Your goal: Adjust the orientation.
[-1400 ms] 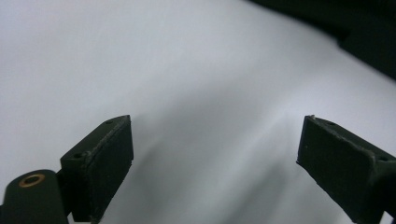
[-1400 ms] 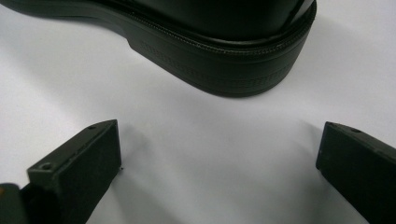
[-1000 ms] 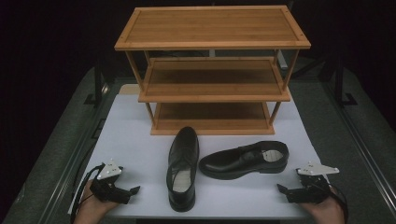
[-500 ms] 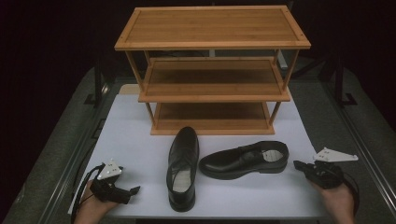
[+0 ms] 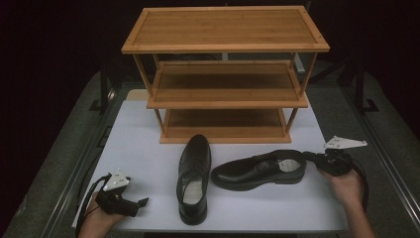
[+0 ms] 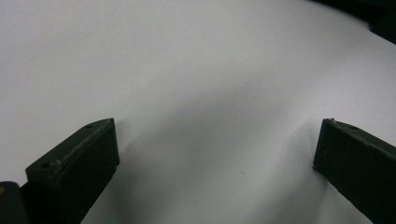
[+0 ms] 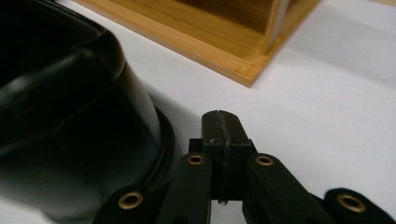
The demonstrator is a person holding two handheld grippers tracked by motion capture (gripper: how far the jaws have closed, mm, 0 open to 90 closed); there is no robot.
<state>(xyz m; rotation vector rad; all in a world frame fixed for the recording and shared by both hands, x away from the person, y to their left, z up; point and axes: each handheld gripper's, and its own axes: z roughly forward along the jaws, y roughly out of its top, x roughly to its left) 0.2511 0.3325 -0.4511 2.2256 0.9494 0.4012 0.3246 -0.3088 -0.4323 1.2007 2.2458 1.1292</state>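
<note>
Your right claw point(image 5: 309, 157) has travelled from the bench's near right corner up to the heel of the sideways shoe point(image 5: 257, 171), and its jaws, which have just been closing, now sit pressed together with nothing between them, just beside the heel in the right gripper view. That shoe lies on the white bench point(image 5: 138, 148), toe pointing left, near the rack's point(image 5: 225, 74) bottom shelf. Your left claw point(image 5: 141, 202) rests at the near left, jaws wide apart over bare bench.

Pushing with shut jaws could spin the shoe, since the contact is off to one side, and its toe would likely bump the second shoe point(image 5: 194, 176), which stands just beside it. The rack's front right post point(image 7: 273, 25) is close ahead of your right claw, so a careless sweep may strike it.
</note>
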